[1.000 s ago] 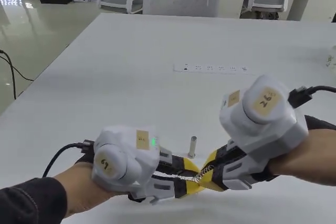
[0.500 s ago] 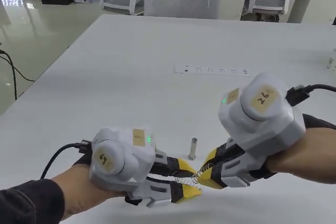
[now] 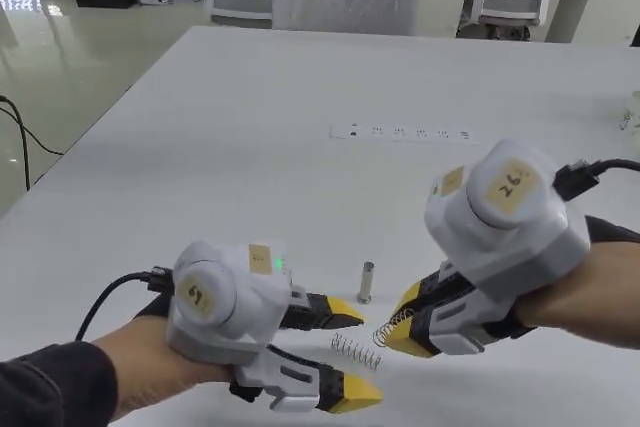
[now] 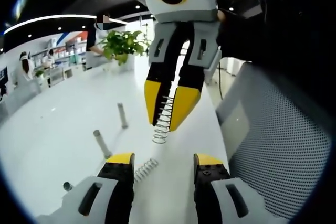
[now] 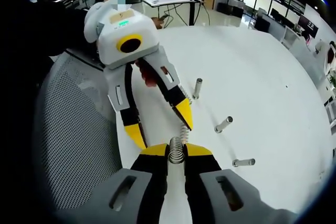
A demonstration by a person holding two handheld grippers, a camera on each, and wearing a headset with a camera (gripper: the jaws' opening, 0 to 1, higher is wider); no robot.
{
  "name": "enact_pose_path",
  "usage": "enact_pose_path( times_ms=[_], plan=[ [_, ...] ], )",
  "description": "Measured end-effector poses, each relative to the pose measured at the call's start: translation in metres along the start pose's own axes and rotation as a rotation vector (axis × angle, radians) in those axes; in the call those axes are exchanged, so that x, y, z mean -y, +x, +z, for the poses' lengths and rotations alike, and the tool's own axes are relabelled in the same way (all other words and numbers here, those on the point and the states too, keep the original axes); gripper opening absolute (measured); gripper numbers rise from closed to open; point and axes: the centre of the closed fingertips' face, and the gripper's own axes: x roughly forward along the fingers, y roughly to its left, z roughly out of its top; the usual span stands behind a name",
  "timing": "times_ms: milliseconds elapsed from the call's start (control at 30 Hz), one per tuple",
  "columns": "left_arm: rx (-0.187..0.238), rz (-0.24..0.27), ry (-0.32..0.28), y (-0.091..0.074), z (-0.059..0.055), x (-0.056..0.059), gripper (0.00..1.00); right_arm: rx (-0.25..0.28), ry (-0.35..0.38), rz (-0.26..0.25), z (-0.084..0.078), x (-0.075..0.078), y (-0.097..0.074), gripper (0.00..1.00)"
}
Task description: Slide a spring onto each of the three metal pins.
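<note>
Dropped spring lies before left hand-held gripper.

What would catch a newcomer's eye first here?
Two white hand-held grippers with yellow tips nearly meet low over a white table. The right gripper pinches a small spring; the left gripper is open, with a second spring lying on the table between its jaws. A metal pin stands upright just beyond them.

The left claw and right claw are white, yellow-tipped; the spring silver, table white.
</note>
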Motion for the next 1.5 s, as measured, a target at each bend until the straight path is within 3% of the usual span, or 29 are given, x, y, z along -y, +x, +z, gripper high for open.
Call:
enact_pose_path(
  times_ms=[167,433,833,1500],
  plan=[
    [-0.002,-0.002,-0.02,-0.003,0.0,0.0,0.46,-0.008,-0.004,-0.005,-0.002,0.002,0.001,0.09],
    [-0.023,-0.007,-0.026,-0.017,-0.007,0.003,0.46,-0.005,-0.005,-0.004,-0.001,0.003,0.0,0.09],
    [-0.024,0.047,-0.058,-0.04,-0.021,-0.002,0.49,-0.014,-0.023,0.0,0.003,0.005,0.001,0.09],
    [0.038,0.218,-0.143,-0.074,-0.036,-0.02,0.64,-0.039,-0.103,0.001,0.029,0.016,-0.002,0.09]
  ],
)
